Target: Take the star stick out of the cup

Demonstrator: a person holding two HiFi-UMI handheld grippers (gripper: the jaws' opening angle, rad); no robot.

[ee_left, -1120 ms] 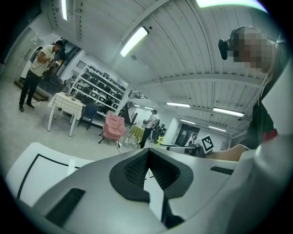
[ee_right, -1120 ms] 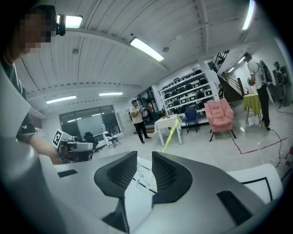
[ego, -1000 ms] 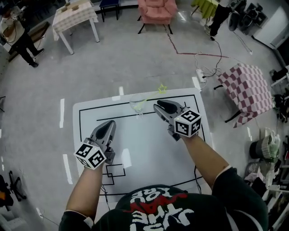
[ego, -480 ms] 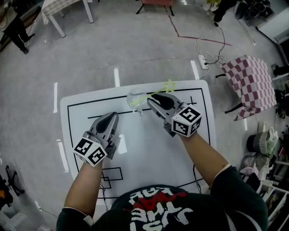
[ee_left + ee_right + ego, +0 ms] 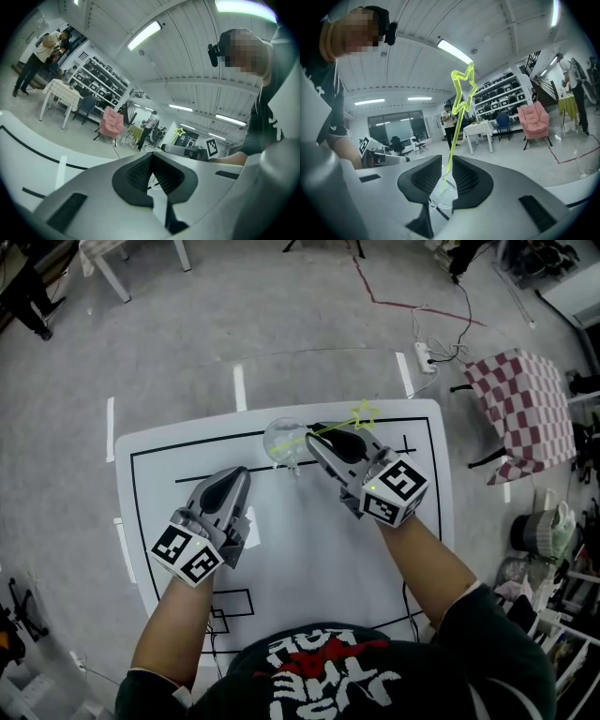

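Observation:
A clear glass cup (image 5: 281, 439) stands near the far edge of the white table (image 5: 309, 568). The yellow-green star stick (image 5: 364, 415) leans out of it to the right. My right gripper (image 5: 315, 436) sits just right of the cup, its jaws a narrow gap apart on either side of the stick. In the right gripper view the star stick (image 5: 463, 89) rises between my right gripper's (image 5: 446, 161) pads, with the cup (image 5: 443, 194) below them. My left gripper (image 5: 234, 476) hovers over the table's left part, shut and empty. The left gripper (image 5: 151, 161) view also shows the star (image 5: 178, 132).
Black lines mark the table top. On the floor beyond it lie a power strip (image 5: 427, 357) and cables. A checkered-cloth table (image 5: 525, 404) stands to the right, with clutter (image 5: 548, 535) along the right edge. A person stands far off in the left gripper view.
My right gripper has moved forward and left until its jaws straddle the stick beside the cup. The left gripper has shifted slightly forward.

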